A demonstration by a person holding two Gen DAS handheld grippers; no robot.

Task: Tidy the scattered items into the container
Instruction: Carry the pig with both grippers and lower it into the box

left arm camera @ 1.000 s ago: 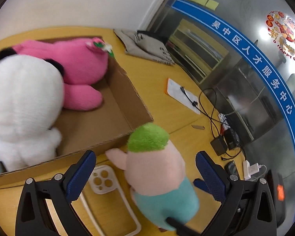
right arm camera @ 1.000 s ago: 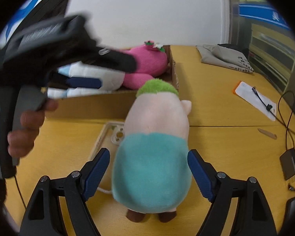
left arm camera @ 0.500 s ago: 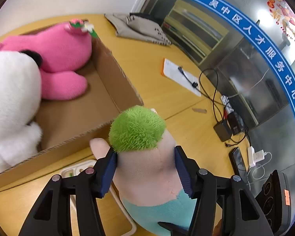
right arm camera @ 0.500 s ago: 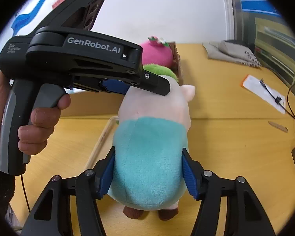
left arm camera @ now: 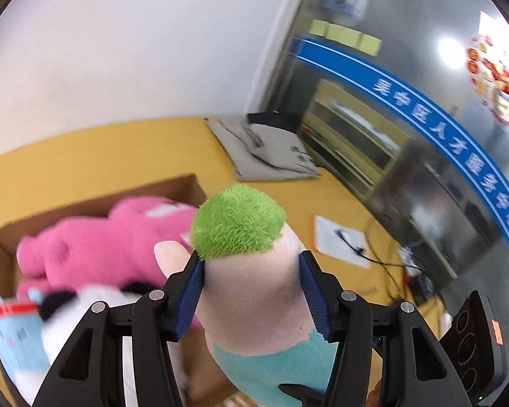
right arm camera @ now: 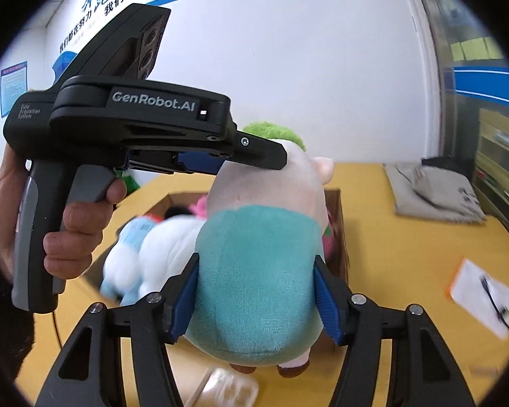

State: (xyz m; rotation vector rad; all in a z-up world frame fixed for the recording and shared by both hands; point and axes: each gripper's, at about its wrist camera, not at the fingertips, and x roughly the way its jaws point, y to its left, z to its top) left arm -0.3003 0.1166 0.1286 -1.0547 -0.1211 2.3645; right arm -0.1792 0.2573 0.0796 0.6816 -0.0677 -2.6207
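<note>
A plush doll (left arm camera: pixel 251 285) with green hair, a pale pink head and a teal body (right arm camera: pixel 254 271) hangs in the air above the table. My left gripper (left arm camera: pixel 251 291) is shut on its head. My right gripper (right arm camera: pixel 254 298) is shut on its teal body. The left gripper's black body shows in the right wrist view (right arm camera: pixel 125 129). The cardboard box (left arm camera: pixel 95 196) lies below and behind the doll, with a pink plush (left arm camera: pixel 101 244), a white plush (right arm camera: pixel 166 247) and a light blue plush (left arm camera: pixel 13 332) in it.
A clear phone case (right arm camera: pixel 227 390) lies on the yellow table (right arm camera: pixel 407 254) under the doll. Folded grey cloth (left arm camera: pixel 264 149) lies at the back. A white paper with a cable (right arm camera: pixel 482 295) lies to the right. Cables and chargers (left arm camera: pixel 410 271) lie at the table's right edge.
Both grippers closed on the doll and have lifted it off the table. It now hangs higher and nearer the box.
</note>
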